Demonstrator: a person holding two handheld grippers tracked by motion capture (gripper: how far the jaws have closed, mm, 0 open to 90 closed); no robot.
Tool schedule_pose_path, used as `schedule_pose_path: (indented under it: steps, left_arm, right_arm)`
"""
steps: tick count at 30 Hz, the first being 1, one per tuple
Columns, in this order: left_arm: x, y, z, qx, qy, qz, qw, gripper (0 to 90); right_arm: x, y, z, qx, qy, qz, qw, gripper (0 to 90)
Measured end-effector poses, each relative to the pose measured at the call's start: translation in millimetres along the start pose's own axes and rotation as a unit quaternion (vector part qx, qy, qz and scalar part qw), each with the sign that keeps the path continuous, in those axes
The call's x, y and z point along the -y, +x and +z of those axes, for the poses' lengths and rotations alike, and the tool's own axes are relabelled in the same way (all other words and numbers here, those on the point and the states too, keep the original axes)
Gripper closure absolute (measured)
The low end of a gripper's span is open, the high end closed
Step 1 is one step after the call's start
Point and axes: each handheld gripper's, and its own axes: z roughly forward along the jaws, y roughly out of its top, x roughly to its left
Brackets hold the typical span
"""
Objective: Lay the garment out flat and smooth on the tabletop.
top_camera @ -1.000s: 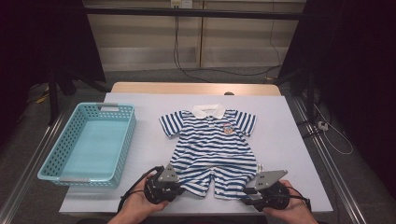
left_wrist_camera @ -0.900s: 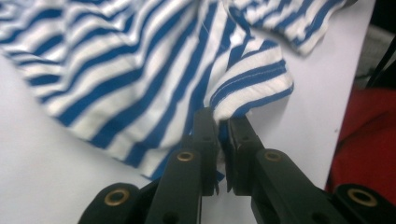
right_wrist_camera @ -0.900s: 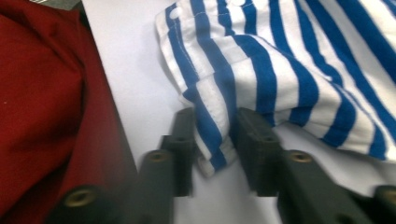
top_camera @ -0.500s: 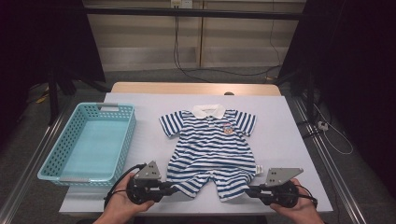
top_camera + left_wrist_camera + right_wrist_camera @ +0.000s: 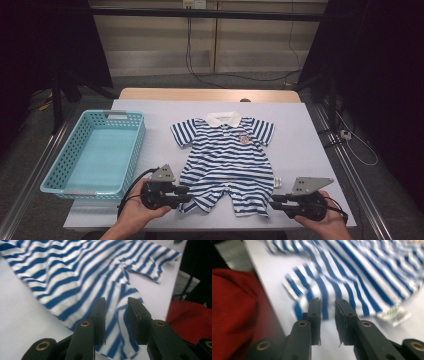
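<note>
Two tongs at the striped romper's leg hems

Blue-white striped baby romper [image 5: 227,162] lies flat mid-bench [image 5: 310,145]. Left tongs [image 5: 186,192] at its 7 o'clock, narrow gap just widened, fabric between, not pinched. Right tongs [image 5: 274,201] at 5 o'clock, likewise narrowly parted, off the hem. Turquoise basket [image 5: 95,152] at 9 o'clock.

Black two-jaw left gripper [image 5: 184,191] and right gripper [image 5: 276,201], grey three-cornered plates, brass-ringed screws, trailing black cables.
</note>
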Motion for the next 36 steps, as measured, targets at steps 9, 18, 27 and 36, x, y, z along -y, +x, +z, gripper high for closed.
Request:
schedule_pose_path:
  steps: [9,18,27,36]
  left_arm:
    - [5.1,12.2,-5.6,-0.003,-0.014,-0.022,0.9996,59.4]
    - [13.6,4.5,5.4,-0.027,0.040,-0.001,0.9988,56.4]
    - [21.3,-9.7,14.9,-0.044,0.071,0.035,0.9959,52.0]
    - [24.9,-23.6,20.6,-0.068,0.076,0.080,0.9916,40.9]
  right_arm:
    - [-3.0,-6.6,28.2,-0.016,0.019,0.022,0.9994,62.8]
    - [-0.1,3.7,35.7,0.000,0.028,0.018,0.9994,53.4]
    - [-1.9,3.2,30.8,0.013,0.011,0.030,0.9994,60.9]
    - [0.3,9.5,35.1,0.022,0.033,-0.002,0.9992,74.9]
